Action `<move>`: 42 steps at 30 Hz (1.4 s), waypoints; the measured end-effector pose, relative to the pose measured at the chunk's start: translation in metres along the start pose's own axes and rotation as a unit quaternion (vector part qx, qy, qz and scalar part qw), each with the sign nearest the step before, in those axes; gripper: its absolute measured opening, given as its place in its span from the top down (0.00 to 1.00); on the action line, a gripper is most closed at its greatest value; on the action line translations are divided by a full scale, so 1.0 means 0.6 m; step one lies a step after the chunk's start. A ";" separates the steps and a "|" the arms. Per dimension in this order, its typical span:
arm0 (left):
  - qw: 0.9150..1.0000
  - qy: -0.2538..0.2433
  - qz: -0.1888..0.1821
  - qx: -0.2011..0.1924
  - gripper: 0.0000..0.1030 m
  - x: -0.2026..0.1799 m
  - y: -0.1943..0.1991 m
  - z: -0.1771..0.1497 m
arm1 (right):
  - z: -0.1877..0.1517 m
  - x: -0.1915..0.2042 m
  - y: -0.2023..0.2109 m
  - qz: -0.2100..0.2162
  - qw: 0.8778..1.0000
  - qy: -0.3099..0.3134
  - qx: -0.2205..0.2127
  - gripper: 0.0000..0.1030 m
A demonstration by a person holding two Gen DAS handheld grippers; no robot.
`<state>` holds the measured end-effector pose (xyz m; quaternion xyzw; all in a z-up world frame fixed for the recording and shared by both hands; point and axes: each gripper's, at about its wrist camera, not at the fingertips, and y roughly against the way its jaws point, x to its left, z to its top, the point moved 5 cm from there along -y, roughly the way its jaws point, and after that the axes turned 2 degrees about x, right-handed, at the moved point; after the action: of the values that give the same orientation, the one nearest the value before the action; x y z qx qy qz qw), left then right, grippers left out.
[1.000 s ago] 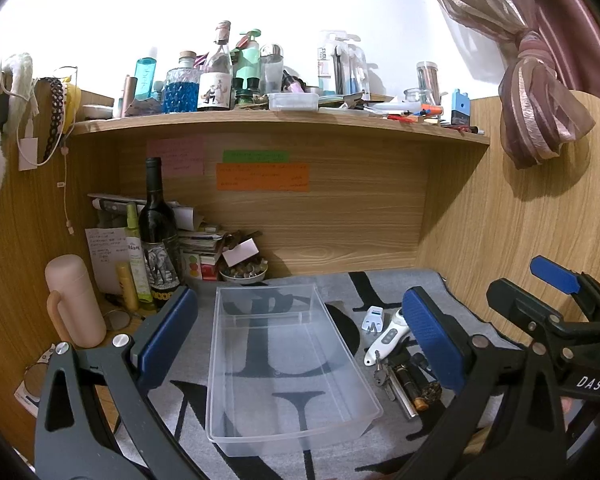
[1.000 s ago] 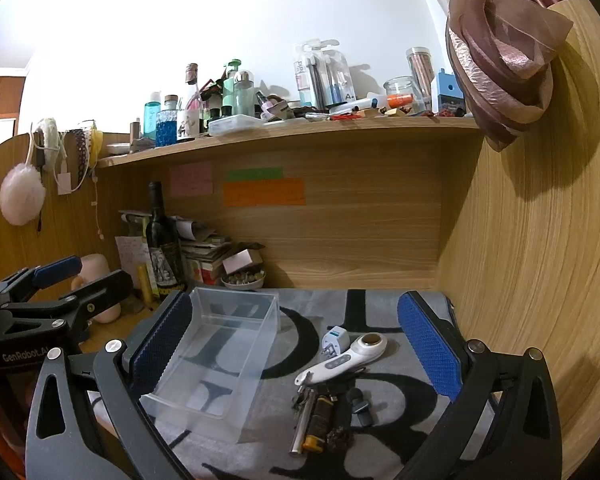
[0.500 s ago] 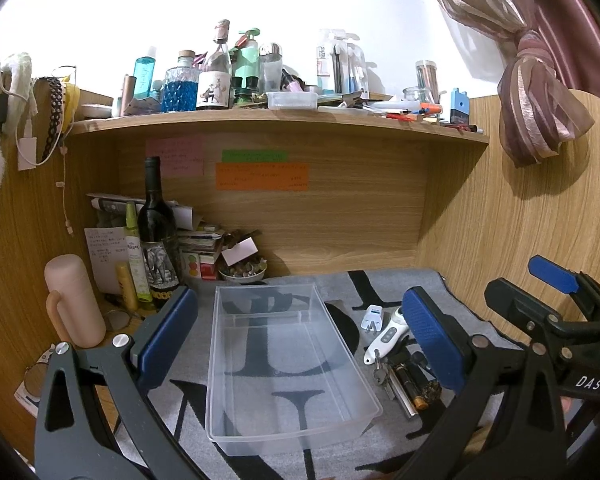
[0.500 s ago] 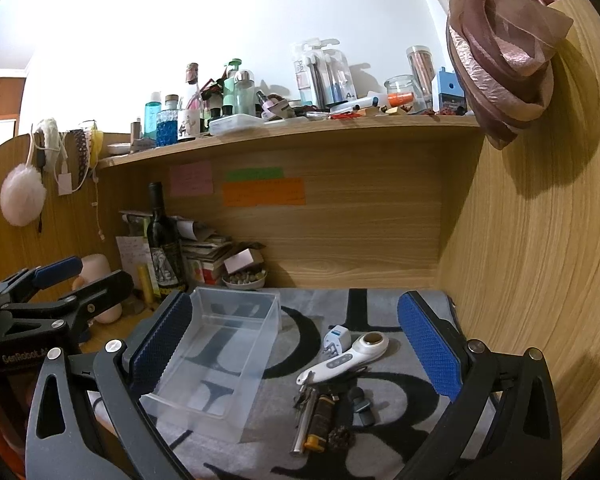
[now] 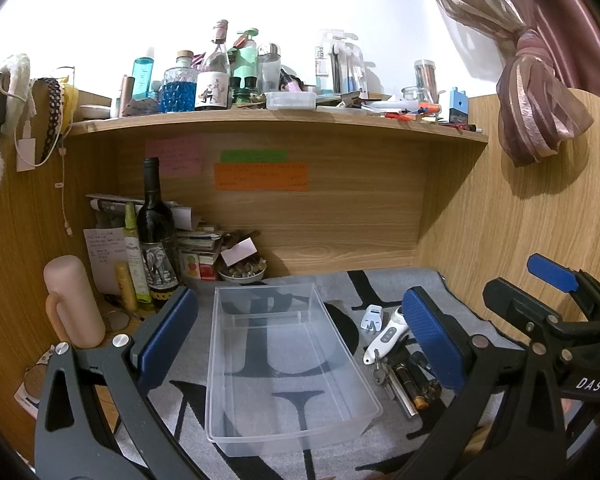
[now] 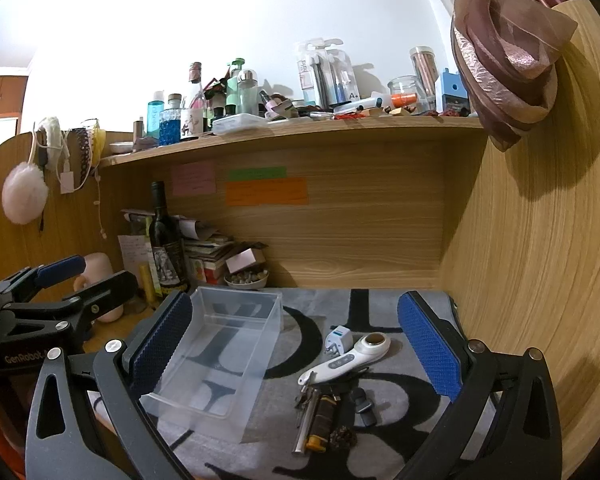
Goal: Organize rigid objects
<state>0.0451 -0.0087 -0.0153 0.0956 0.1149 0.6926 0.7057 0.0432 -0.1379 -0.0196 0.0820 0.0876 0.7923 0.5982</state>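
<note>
An empty clear plastic bin (image 5: 284,360) lies on the grey patterned mat; it also shows in the right wrist view (image 6: 220,356). To its right lie a white plug adapter (image 6: 339,338), a white handheld device (image 6: 348,360), keys, a metal tool (image 6: 305,424), a battery-like cylinder (image 6: 322,420) and a small dark piece (image 6: 362,400). The same cluster shows in the left wrist view (image 5: 400,372). My left gripper (image 5: 300,344) is open above the bin. My right gripper (image 6: 296,340) is open above the bin's right edge and the small items.
A wine bottle (image 5: 156,236), a pink cylinder (image 5: 74,304), papers and a bowl of small items (image 5: 242,272) crowd the back left corner. Wooden walls close the back and right. A shelf (image 5: 276,120) above carries several bottles.
</note>
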 end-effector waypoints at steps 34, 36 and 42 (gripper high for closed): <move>1.000 0.009 -0.010 0.012 0.00 0.008 -0.026 -0.005 | -0.005 0.007 -0.035 0.005 1.000 0.002 0.018 0.00; 1.000 0.016 -0.011 0.020 0.00 0.021 -0.036 -0.008 | -0.005 0.006 -0.040 0.004 1.000 0.003 0.018 0.00; 0.995 0.057 -0.018 0.075 0.23 0.074 -0.091 -0.024 | -0.010 -0.010 -0.069 -0.009 0.999 -0.004 0.039 0.08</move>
<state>0.0938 0.0338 -0.0462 0.1067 0.2080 0.6736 0.7012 0.0822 -0.1325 -0.0352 0.1082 0.1169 0.7825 0.6020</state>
